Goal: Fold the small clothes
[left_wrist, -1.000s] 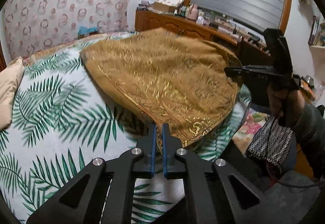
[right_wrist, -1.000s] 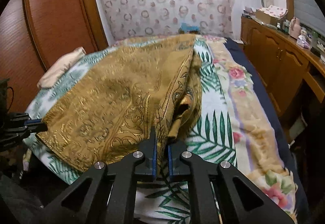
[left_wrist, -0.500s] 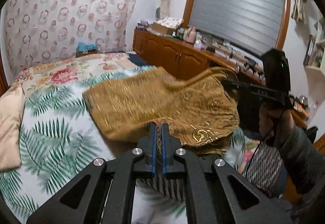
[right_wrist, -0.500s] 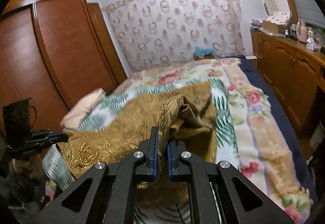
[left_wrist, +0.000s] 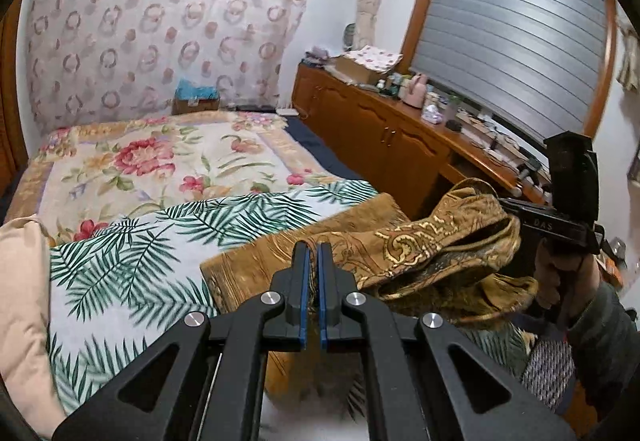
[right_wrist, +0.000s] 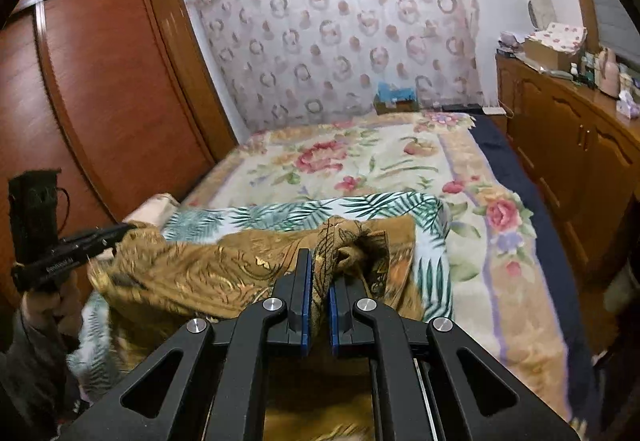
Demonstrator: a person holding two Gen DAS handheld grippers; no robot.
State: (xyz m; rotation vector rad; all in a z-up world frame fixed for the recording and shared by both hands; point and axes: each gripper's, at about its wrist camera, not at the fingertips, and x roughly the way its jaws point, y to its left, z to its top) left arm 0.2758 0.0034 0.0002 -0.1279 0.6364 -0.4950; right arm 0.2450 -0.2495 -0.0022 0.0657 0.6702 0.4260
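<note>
Change over the last second: the gold brocade cloth (left_wrist: 400, 253) was spread wide and flat over the palm-print sheet (left_wrist: 132, 261); now it's lifted by its near edge, bunched and sagging between the two grippers, with much more of the sheet and the floral blanket (left_wrist: 160, 157) beyond it exposed. Blur on the fabric suggests it's mid-swing. Read: first fold is in progress and not laid down yet. The far part of the cloth still rests on the near end of the bed.

Left gripper (left_wrist: 313, 261): fingers nearly closed, thin gap, pinching the cloth's near-left edge.

Right gripper (right_wrist: 318, 273): fingers narrowly apart with a twisted wad of the cloth's near-right edge clamped between the blue pads (right_wrist: 306, 301).

Risk: the right-side grab is a bunched knot, not a clean corner, so the fold edge may land crooked.
</note>
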